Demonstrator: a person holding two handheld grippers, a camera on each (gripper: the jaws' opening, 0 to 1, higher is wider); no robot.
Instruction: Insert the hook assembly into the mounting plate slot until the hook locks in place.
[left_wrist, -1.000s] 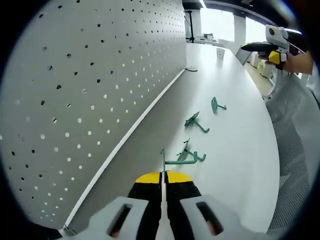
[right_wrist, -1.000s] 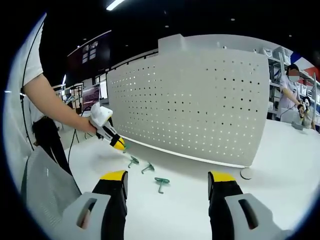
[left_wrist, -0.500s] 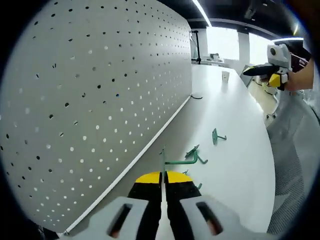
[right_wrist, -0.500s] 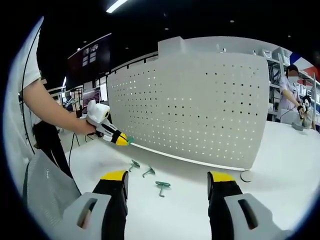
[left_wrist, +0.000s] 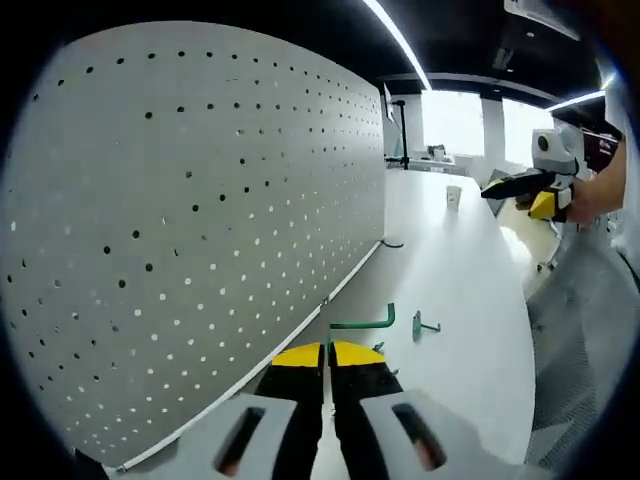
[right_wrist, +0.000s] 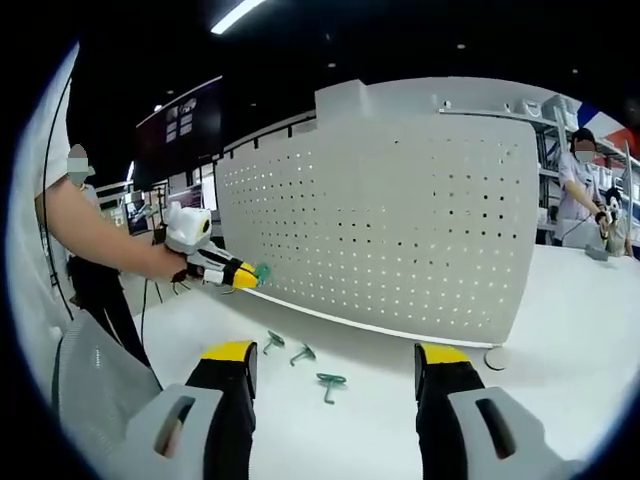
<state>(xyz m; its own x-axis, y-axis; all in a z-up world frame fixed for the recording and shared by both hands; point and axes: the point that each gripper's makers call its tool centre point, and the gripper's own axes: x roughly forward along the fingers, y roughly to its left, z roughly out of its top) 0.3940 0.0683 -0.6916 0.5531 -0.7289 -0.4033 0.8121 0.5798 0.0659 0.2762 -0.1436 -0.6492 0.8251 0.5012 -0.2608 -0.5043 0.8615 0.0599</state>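
Note:
The white pegboard (left_wrist: 180, 230) stands upright on the white table (left_wrist: 470, 300). My left gripper (left_wrist: 325, 352) is shut on a green hook (left_wrist: 362, 323), held up off the table close to the board's lower part. From the right gripper view the same left gripper (right_wrist: 232, 274) holds that green hook (right_wrist: 262, 271) by the pegboard (right_wrist: 400, 230), near its left end. My right gripper (right_wrist: 335, 352) hangs open over the table with nothing between its fingers, well back from the board. It also shows far off as the right gripper (left_wrist: 520, 185).
Three loose green hooks (right_wrist: 272, 341), (right_wrist: 300, 353), (right_wrist: 328, 381) lie on the table in front of the board; one hook (left_wrist: 425, 326) lies just past my left jaws. A small cup (left_wrist: 454, 194) stands farther along. A round disc (right_wrist: 497, 358) lies by the board's right corner. A person (right_wrist: 585, 185) stands at the right.
My left gripper has risen with the green hook and moved closer to the pegboard. The loose hooks stayed on the table. The right gripper stayed open and nearly still.

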